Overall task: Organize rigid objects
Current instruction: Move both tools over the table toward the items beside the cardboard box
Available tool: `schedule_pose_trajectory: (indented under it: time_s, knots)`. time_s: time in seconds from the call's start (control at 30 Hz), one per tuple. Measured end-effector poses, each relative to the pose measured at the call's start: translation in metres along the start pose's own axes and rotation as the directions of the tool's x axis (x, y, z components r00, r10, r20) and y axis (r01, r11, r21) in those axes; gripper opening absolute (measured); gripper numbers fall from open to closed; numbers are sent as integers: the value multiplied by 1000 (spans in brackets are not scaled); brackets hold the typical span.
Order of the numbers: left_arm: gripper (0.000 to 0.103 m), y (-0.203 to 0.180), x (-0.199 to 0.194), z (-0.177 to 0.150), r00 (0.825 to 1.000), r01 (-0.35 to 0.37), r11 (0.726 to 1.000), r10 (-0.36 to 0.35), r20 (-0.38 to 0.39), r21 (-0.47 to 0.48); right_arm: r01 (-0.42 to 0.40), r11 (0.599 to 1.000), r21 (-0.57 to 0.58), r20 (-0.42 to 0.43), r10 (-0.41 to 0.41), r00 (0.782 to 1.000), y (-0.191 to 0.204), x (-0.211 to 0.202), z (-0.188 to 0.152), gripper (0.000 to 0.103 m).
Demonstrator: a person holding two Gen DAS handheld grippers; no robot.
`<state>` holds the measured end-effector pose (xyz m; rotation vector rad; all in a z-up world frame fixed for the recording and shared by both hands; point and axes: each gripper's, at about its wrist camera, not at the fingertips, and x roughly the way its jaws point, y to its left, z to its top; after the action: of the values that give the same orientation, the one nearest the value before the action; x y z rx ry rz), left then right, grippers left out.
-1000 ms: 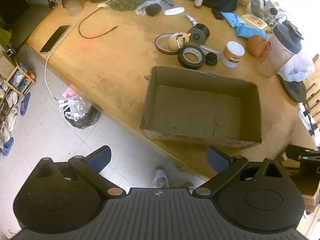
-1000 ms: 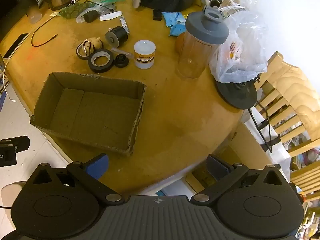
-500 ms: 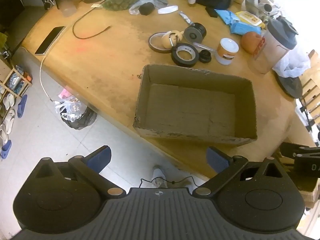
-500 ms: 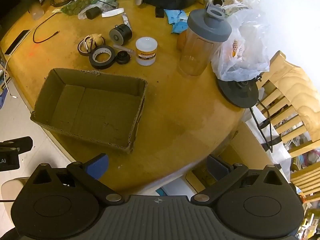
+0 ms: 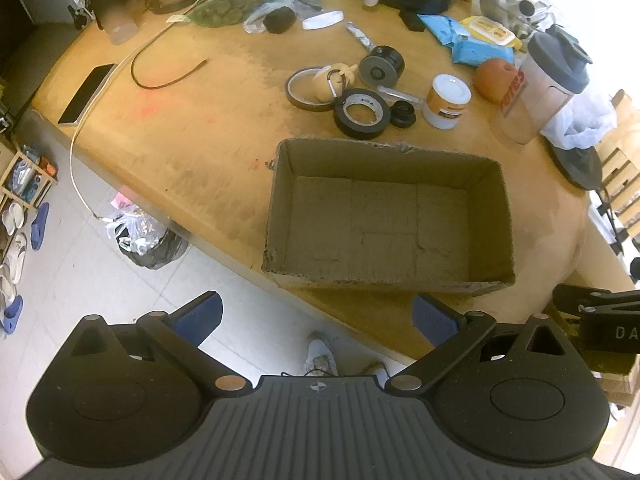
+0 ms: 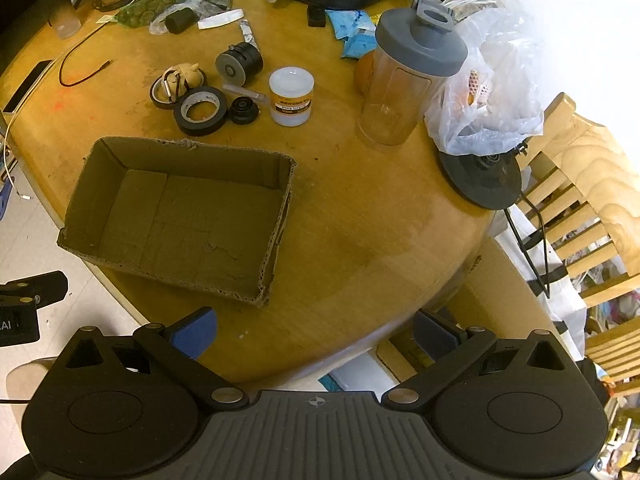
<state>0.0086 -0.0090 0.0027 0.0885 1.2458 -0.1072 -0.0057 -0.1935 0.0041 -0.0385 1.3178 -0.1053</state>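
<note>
Task at start, by look of it: cardboard box (image 5: pixel 390 216) on desk (image 5: pixel 192 128) holds nothing. Black tape roll (image 5: pixel 362 113), white jar (image 5: pixel 446 101), small black wheel (image 5: pixel 402 113) lie just beyond box's far wall, untouched. Left hand-held gripper (image 5: pixel 316 314) and right hand-held gripper (image 6: pixel 316 330) both spread wide, empty, near desk edge.

I've got open tabletop (image 6: pixel 360 216) to the right of the cardboard box (image 6: pixel 184 216) — nothing on it up to the shaker bottle (image 6: pixel 404 80) and plastic bag (image 6: pixel 492 92). Box floor is bare, walls low. Behind its far wall the black tape roll (image 5: pixel 362 113), small black cap (image 5: pixel 402 113) and white jar (image 5: pixel 446 101) crowd together — tight gaps. Left tabletop is open towards the phone (image 5: pixel 86 93).
</note>
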Motion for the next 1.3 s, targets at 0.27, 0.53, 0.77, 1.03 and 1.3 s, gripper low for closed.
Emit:
schedule_pose_trajectory:
  time_s: [0.27, 0.53, 0.77, 1.03, 1.3]
  knots:
    - [103, 3, 3, 10, 1000, 16, 1000, -16, 7, 21, 10, 1000, 8, -12, -10, 1000, 3, 4, 5, 103]
    - [103, 6, 12, 23, 1000, 29, 999, -29, -5, 45, 18, 1000, 12, -29, -17, 999, 10, 12, 13, 103]
    - [103, 8, 14, 38, 1000, 28, 997, -29, 8, 67, 27, 999, 41, -46, -25, 999, 7, 23, 26, 103]
    - [103, 13, 21, 57, 1000, 26, 994, -28, 14, 104, 44, 996, 72, -56, -40, 998, 7, 31, 37, 103]
    - [103, 19, 26, 71, 1000, 15, 991, -17, 16, 132, 44, 995, 93, -60, -39, 997, 12, 38, 46, 103]
